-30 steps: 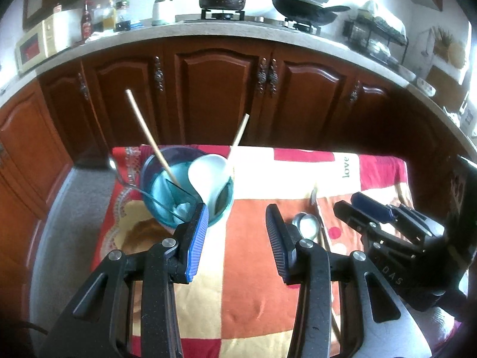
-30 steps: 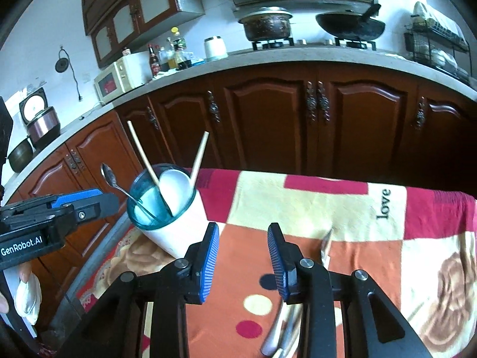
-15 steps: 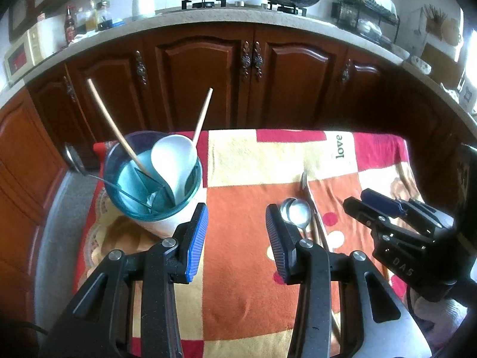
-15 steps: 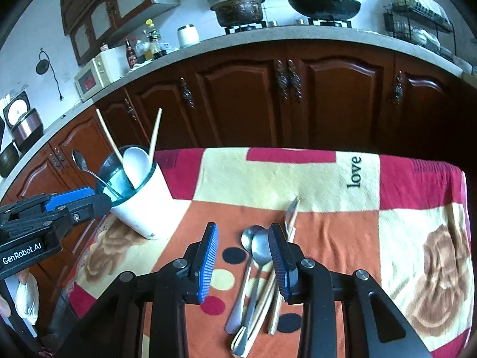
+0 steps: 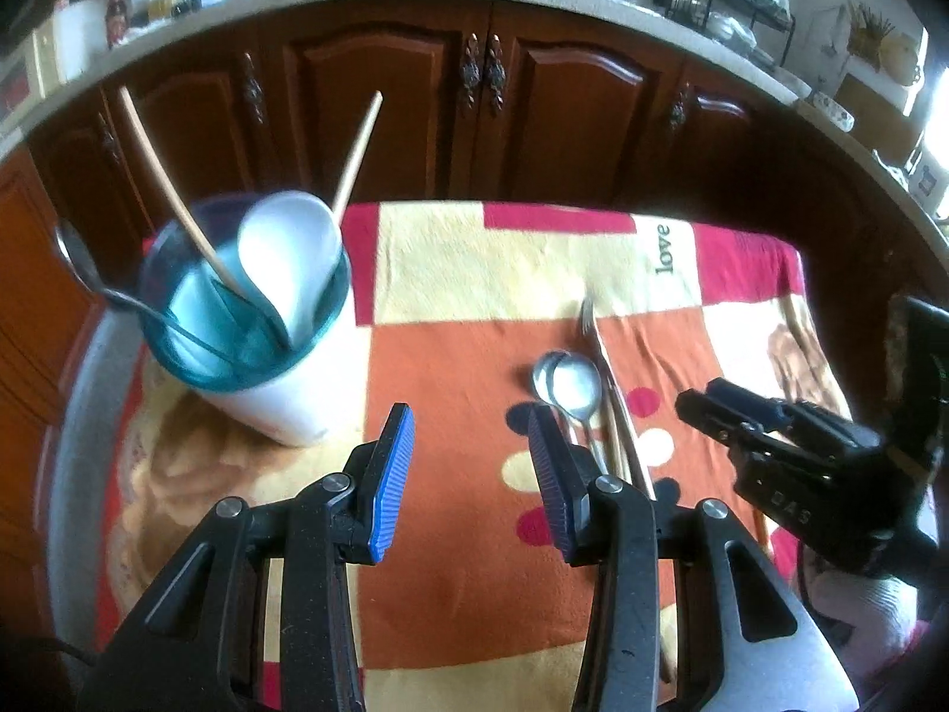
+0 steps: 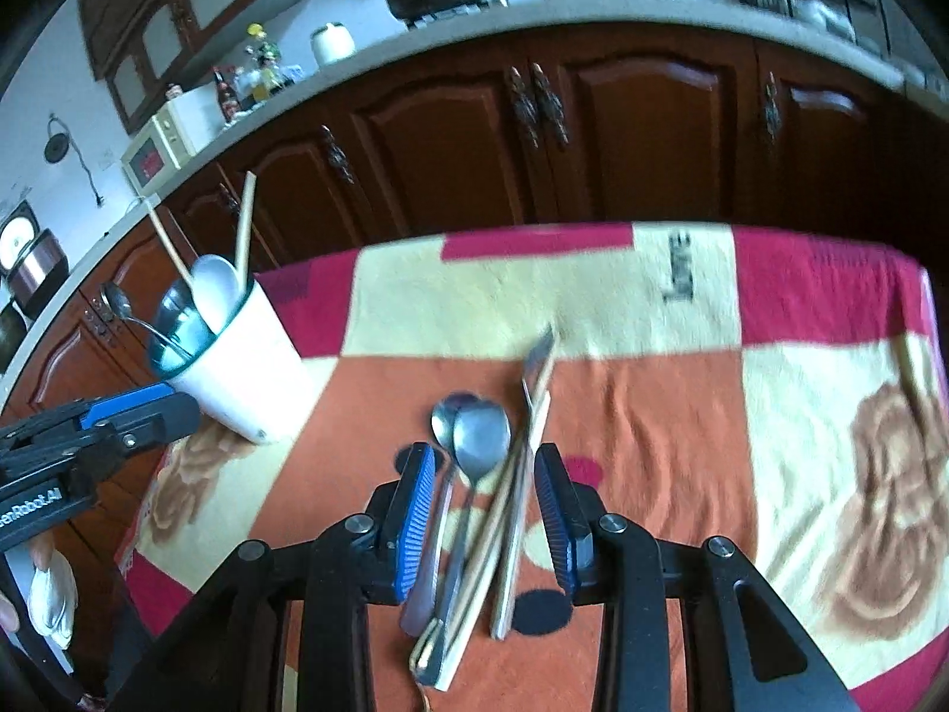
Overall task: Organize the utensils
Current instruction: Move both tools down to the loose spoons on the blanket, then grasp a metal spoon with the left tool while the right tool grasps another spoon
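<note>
Your right gripper (image 6: 483, 510) is open, with the jaws wide apart, and it hangs low over the loose utensils on the blanket (image 6: 652, 415). Between its blue pads (image 6: 415, 510) you see two metal spoons (image 6: 480, 433), a pair of pale chopsticks (image 6: 504, 510) and a flat knife-like piece (image 6: 537, 368); they lie close together, handles toward you. I cannot tell if the pads touch any of them.

Your left gripper (image 5: 468, 469) is open too and holds nothing. It is above the orange patch of the blanket (image 5: 462, 534), approx. between the holder and the spoons (image 5: 572, 382).

The utensil holder (image 5: 296, 397), a white cup with a teal rim, stands on the left part of the blanket, near the edge. Inside it: a white ceramic soup spoon (image 5: 290, 255), two chopsticks (image 5: 178, 178) leaning apart from each other, and a metal spoon (image 5: 83, 273) with the bowl sticking out over the rim to the left.

From the left wrist cam, the right gripper (image 5: 741, 415) is at the right side, w/ the letters "DAS" on the body. Behind the table are dark wood cabinets (image 6: 593, 130) and a countertop (image 6: 534, 12) with a pot, a wok, and bottles.
</note>
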The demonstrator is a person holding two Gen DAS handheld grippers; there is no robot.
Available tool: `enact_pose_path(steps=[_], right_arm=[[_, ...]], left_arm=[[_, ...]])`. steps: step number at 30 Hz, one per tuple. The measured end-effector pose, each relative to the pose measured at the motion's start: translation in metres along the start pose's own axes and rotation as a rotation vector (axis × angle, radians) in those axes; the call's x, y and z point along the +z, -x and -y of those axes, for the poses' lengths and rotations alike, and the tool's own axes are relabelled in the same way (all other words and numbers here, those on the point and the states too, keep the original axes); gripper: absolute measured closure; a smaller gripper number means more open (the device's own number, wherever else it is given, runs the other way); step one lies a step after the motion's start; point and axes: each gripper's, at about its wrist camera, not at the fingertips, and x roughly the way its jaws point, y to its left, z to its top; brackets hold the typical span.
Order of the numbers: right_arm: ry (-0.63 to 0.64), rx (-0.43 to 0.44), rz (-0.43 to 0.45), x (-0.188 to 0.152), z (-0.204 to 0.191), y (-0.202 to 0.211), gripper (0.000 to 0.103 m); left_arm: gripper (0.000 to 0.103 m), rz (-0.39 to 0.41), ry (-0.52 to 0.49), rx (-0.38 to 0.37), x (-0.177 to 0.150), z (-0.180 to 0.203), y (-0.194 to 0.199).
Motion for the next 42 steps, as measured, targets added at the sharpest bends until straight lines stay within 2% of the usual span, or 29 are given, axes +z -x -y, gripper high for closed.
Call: enact_pose_path(steps=[2,5,9,18,25,27,33,42], right_arm=[[-0.029,0.013,-0.025,-0.005,0.009,-0.01,0.07],[-0.055,0.028,-0.055,-0.007,0.017,-0.024,0.077],[-0.064,0.058,-0.072,-0.004,0.018,-0.038,0.077],[-0.002,0.101,-0.122,0.017,0.017,-0.086,0.077],[0.046,0.152,-0.158,0.026,0.018,-0.107,0.078],[0.062,0.15,-0.18,0.025,0.018,-0.113,0.095],[0.03,0.175,-0.149,0.016,0.036,-0.096,0.102],[-0.003,0.203,-0.138,0.008,0.054,-0.076,0.102]], left_arm=[[0.064,-0.017,0.001,-0.018,-0.003,0.003,-0.006],[0.064,-0.042,0.0,-0.036,-0.006,0.007,-0.017],[0.064,-0.069,0.0,-0.048,-0.007,0.014,-0.033],[0.064,-0.116,-0.004,-0.048,-0.009,0.016,-0.065],[0.064,-0.139,0.01,-0.05,-0.006,0.014,-0.085],[0.064,-0.143,0.014,-0.049,-0.005,0.016,-0.09],[0.064,-0.145,0.028,-0.045,0.0,0.019,-0.105],[0.064,-0.115,0.032,-0.08,0.018,0.023,-0.134]])
